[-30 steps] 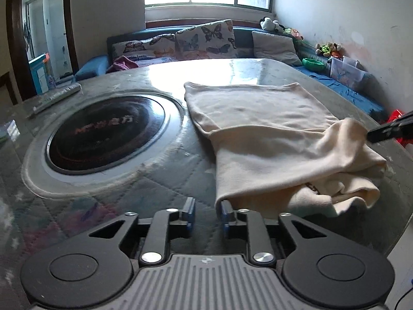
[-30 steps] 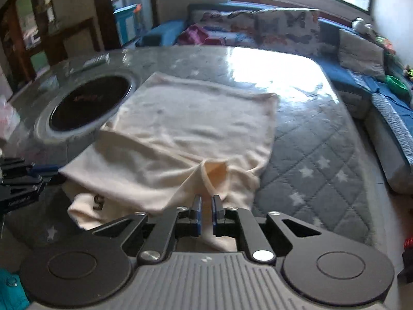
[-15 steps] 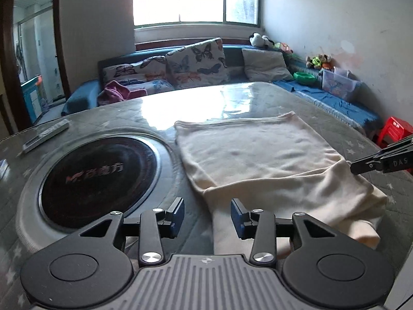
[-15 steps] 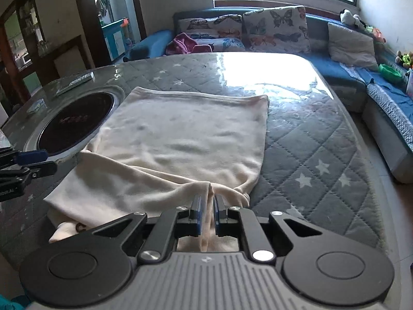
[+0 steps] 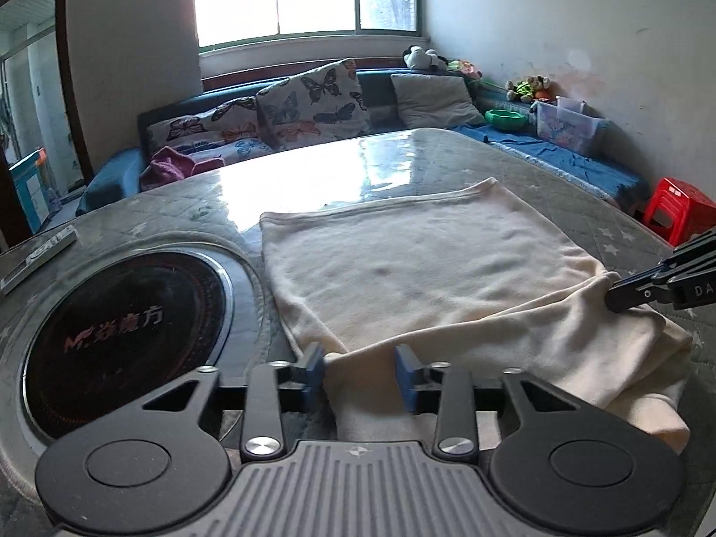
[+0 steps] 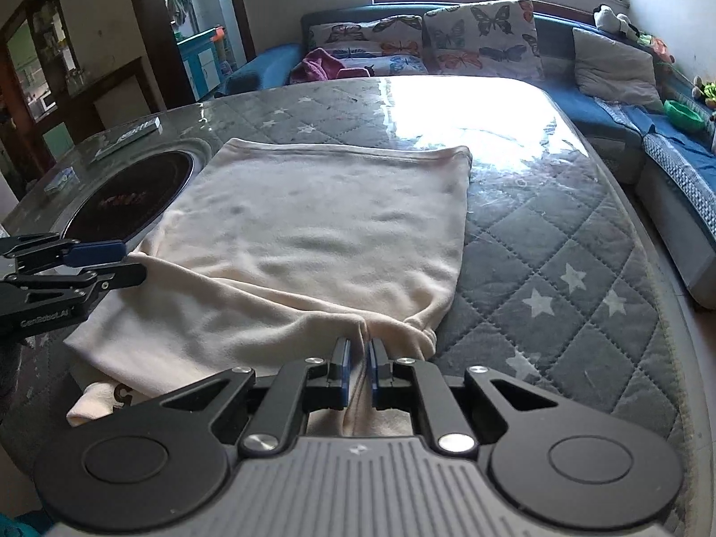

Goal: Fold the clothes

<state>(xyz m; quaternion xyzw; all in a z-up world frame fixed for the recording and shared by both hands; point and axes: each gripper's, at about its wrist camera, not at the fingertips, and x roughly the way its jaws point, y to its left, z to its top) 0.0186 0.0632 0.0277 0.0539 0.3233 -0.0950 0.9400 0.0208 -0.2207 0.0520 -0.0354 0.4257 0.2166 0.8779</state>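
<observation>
Left hand-held gripper point(image 5: 360, 373) jaws spread apart, right hand-held gripper point(image 6: 356, 364) jaws pinched together

**Camera Placement: Two Wrist Views**

We have two fisheye views, each low above the table point(image 5: 447, 152) and looking forward along its own fingers. The left wrist view sits at the near-left edge of the cream garment point(image 5: 425, 264), facing the window wall and sofa point(image 5: 268, 121). The right wrist view sits close at the garment's point(image 6: 313, 232) near-right edge, facing likewise. Both share the garment, the round black burner point(image 5: 121, 326) point(image 6: 134, 201) and the sofa; each catches the other gripper at its margin.
</observation>
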